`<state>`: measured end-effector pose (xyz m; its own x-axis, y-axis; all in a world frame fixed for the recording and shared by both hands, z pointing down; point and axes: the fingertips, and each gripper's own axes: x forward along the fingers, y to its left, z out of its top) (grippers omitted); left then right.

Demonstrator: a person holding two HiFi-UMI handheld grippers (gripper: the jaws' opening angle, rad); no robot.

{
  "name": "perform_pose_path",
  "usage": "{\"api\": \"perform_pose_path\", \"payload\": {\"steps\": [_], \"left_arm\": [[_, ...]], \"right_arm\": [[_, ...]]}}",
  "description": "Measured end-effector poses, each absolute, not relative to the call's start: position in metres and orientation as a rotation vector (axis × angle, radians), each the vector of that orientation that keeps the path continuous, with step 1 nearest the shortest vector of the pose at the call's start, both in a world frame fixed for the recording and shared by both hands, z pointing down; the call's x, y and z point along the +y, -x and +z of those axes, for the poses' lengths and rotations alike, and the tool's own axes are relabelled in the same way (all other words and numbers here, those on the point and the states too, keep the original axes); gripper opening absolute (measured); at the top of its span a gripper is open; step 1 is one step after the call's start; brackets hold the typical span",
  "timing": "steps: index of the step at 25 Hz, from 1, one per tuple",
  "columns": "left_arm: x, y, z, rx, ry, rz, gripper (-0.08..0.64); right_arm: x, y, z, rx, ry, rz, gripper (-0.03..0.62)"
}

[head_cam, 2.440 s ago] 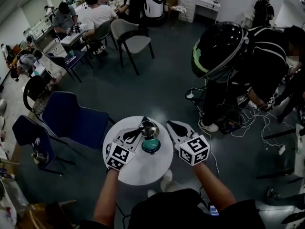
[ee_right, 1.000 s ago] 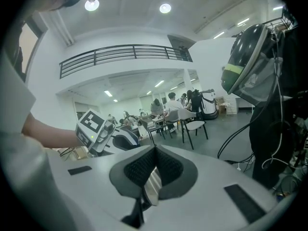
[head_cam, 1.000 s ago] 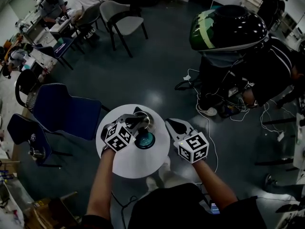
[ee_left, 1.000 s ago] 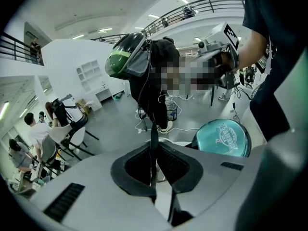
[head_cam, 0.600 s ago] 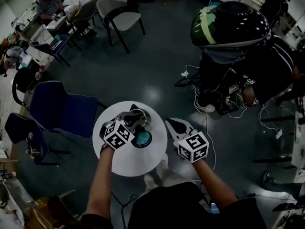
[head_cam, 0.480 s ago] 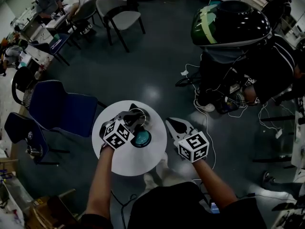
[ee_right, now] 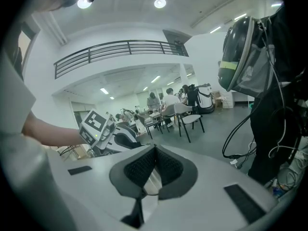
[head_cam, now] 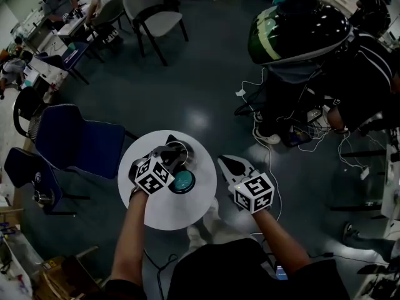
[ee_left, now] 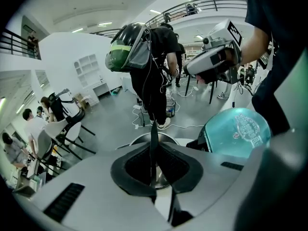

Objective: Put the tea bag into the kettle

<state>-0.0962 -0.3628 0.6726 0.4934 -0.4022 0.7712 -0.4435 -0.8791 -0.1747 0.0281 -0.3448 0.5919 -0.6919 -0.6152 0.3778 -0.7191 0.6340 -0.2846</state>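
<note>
A round white table [head_cam: 165,212] carries an open metal kettle [head_cam: 185,148] and its teal lid [head_cam: 183,181], which lies just in front of the kettle. My left gripper [head_cam: 171,151] hovers over the kettle's mouth. In the left gripper view it [ee_left: 153,150] is shut on a thin dark strip, the tea bag [ee_left: 153,136] seen edge-on, right above the kettle opening [ee_left: 167,138], with the lid [ee_left: 237,131] to the right. My right gripper [head_cam: 227,165] is off the table's right edge, shut [ee_right: 153,159] with nothing in it.
Two blue chairs [head_cam: 81,145] stand against the table's left side. A person with a black and green helmet [head_cam: 300,24] stands at the far right amid floor cables [head_cam: 275,136]. Grey chairs [head_cam: 156,19] and seated people are at the back left.
My left gripper has moved from the table's near left forward, over the kettle. The right gripper has stayed beside the table. The head view has shifted slightly.
</note>
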Motion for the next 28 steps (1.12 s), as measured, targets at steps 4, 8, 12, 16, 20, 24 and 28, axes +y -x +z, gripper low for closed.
{"api": "perform_pose_path", "payload": {"steps": [4, 8, 12, 16, 20, 24, 28], "left_arm": [[-0.366, 0.096, 0.676, -0.762, -2.666, 1.377, 0.041], [-0.37, 0.096, 0.68, -0.781, -2.656, 1.378, 0.041], [-0.368, 0.097, 0.684, -0.791, -2.654, 1.375, 0.041], [-0.37, 0.097, 0.685, -0.815, -2.649, 1.371, 0.041], [-0.371, 0.099, 0.686, -0.836, -2.64, 1.359, 0.041], [-0.372, 0.099, 0.688, -0.813, -2.635, 1.351, 0.043], [-0.372, 0.101, 0.689, -0.805, -2.634, 1.347, 0.071]], "right_arm": [[-0.346, -0.034, 0.596, -2.608, -1.092, 0.629, 0.017], [-0.347, -0.034, 0.599, -2.608, -1.088, 0.644, 0.017], [-0.344, -0.033, 0.602, -2.608, -1.088, 0.654, 0.017], [-0.34, -0.036, 0.605, -2.602, -1.086, 0.665, 0.017], [-0.34, -0.035, 0.607, -2.596, -1.076, 0.675, 0.017], [-0.342, -0.036, 0.605, -2.603, -1.078, 0.673, 0.017], [-0.342, -0.037, 0.605, -2.602, -1.078, 0.669, 0.017]]}}
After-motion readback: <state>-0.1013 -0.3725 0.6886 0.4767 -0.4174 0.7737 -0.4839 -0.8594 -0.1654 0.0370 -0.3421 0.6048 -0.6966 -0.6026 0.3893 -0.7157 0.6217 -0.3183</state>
